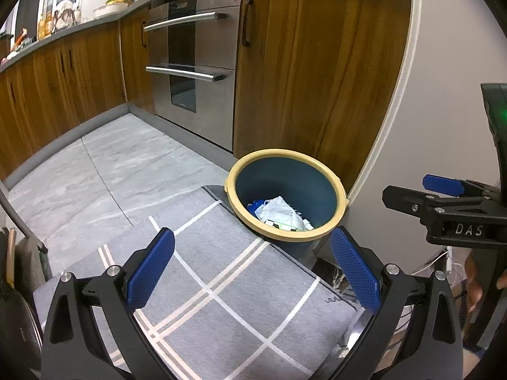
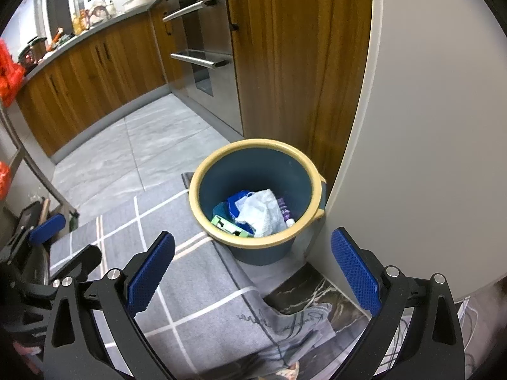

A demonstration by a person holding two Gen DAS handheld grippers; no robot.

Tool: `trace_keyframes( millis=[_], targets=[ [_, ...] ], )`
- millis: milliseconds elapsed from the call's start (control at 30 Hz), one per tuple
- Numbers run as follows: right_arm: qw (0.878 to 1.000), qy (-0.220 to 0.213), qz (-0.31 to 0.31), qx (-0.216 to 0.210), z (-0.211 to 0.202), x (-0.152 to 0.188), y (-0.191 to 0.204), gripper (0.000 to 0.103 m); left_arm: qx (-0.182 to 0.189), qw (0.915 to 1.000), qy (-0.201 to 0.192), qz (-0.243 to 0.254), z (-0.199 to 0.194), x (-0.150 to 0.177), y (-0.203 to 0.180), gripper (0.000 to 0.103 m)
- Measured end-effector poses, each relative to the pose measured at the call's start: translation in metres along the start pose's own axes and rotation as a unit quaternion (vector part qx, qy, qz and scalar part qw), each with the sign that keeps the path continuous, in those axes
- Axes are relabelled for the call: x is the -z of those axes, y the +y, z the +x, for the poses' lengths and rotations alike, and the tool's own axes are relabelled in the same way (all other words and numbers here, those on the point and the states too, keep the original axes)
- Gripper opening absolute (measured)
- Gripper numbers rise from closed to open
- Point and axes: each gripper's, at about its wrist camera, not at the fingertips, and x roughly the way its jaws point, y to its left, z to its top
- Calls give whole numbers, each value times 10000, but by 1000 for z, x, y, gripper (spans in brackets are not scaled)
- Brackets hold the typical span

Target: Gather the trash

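Trash point(image 2: 263, 212) is seen already lying in the bin point(image 2: 202, 171) on the floor by the wall. Left tool point(image 1: 253, 269) and right tool point(image 2: 253, 269) are held wide open, empty. No loose trash is visible; task judged nearly done.

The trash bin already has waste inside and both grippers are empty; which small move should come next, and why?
Probably bring the right gripper forward and down to the bin rim. Both it and the left gripper are open and hold nothing, and the bin, with trash inside, stands just ahead on the mat.
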Motion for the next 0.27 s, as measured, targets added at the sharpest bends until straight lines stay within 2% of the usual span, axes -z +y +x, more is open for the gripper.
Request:
trace_keyframes(
  millis=[200, 267],
  targets=[
    [10000, 57, 77, 11, 1, 1, 3, 98, -51, 9996, 219, -180, 2, 0, 7, 97],
    [9997, 144, 181, 2, 3, 1, 5, 98, -173, 9992, 266, -260, -3, 1, 14, 97]
  ],
)
